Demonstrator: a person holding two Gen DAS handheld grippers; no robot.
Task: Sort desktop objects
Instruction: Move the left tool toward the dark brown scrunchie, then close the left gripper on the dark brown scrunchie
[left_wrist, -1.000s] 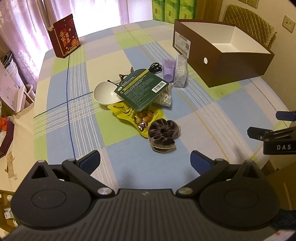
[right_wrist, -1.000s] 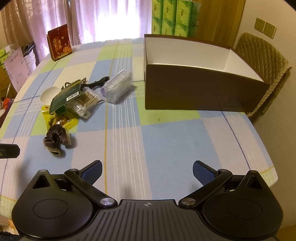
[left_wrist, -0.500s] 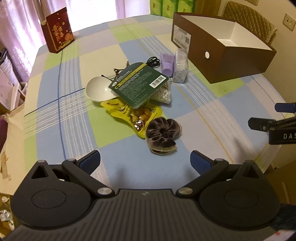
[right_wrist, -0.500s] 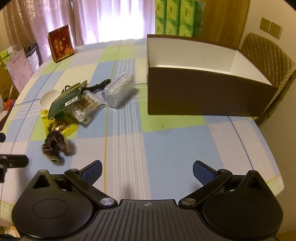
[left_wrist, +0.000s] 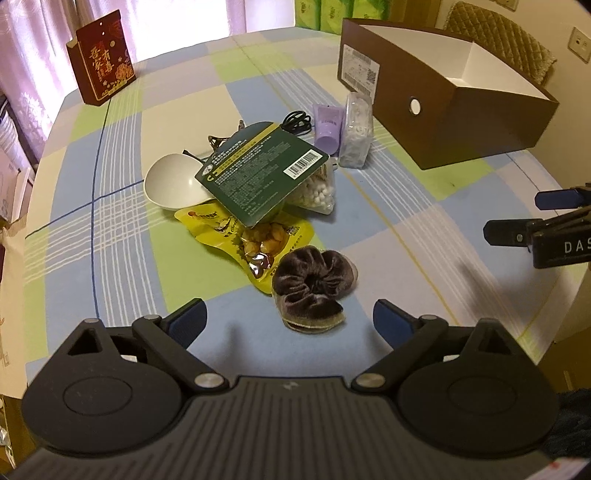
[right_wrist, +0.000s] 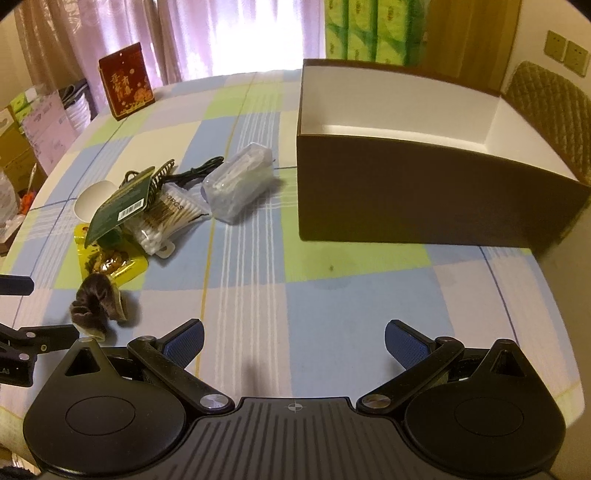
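The left tongs (left_wrist: 290, 317) hang spread wide and empty just short of the brown velvet scrunchie (left_wrist: 312, 282), which lies on the desk (left_wrist: 110, 229) dead ahead of them, almost centred in the gap between the two blue pads. It is the nearest piece of the heap, touching the corner of the yellow snack packet (left_wrist: 236, 230) behind it. Beyond that come the green card pack (left_wrist: 260, 177) leaning over the white bowl (left_wrist: 171, 182), the bag of cotton swabs (left_wrist: 317, 188), the purple tube (left_wrist: 327, 123) and the clear plastic case (left_wrist: 356, 129). The scrunchie's longer side runs roughly across the gap, so I judge a straight push forward and a squeeze would catch it. The right tongs (right_wrist: 293, 339) are also wide apart and hold nothing; from them the scrunchie (right_wrist: 94, 306) sits well off to the left, so the left hand is plainly the nearer one. The right view looks down into the open brown box (right_wrist: 424, 199), showing white walls and nothing I can make out inside, though its floor is mostly hidden behind the front wall. The left view shows only the box's (left_wrist: 461, 122) end with a round finger hole and a label. The red gift box (left_wrist: 101, 68) stands apart at the far edge
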